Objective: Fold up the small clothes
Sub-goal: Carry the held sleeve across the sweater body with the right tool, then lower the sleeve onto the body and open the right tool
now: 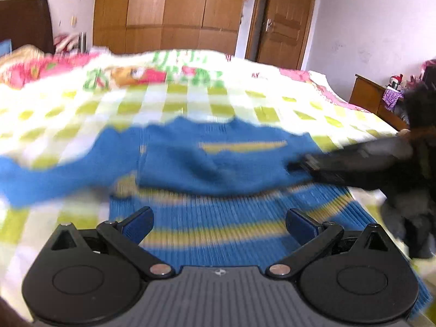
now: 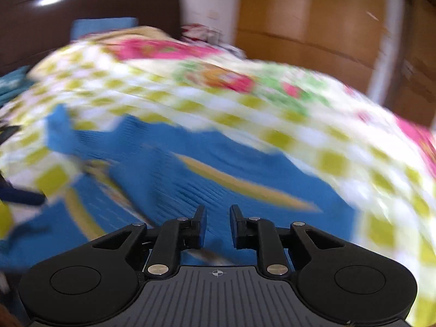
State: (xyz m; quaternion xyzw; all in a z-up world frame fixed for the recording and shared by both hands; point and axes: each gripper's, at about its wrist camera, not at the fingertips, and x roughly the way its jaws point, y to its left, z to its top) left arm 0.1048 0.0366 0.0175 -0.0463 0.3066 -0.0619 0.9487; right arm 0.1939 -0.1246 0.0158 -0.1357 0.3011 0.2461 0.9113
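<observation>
A small blue knit sweater [image 1: 212,163] with yellow stripes lies on the checked bedspread [image 1: 163,100], one side folded over its middle, a sleeve trailing left. My left gripper [image 1: 218,224] is open and empty, just above the striped hem. The right gripper [image 1: 308,167] reaches in from the right, its tips at the sweater's right edge. In the right wrist view the sweater [image 2: 190,179] lies under my right gripper [image 2: 217,224], whose jaws stand narrowly apart with nothing between them. Both views are motion-blurred.
The bed has a dark headboard [image 2: 81,11] and pink bedding [image 1: 41,65] at the far side. A wooden wardrobe [image 1: 169,11] and door [image 1: 283,21] stand behind. A wooden nightstand [image 1: 373,95] with clutter is at the right.
</observation>
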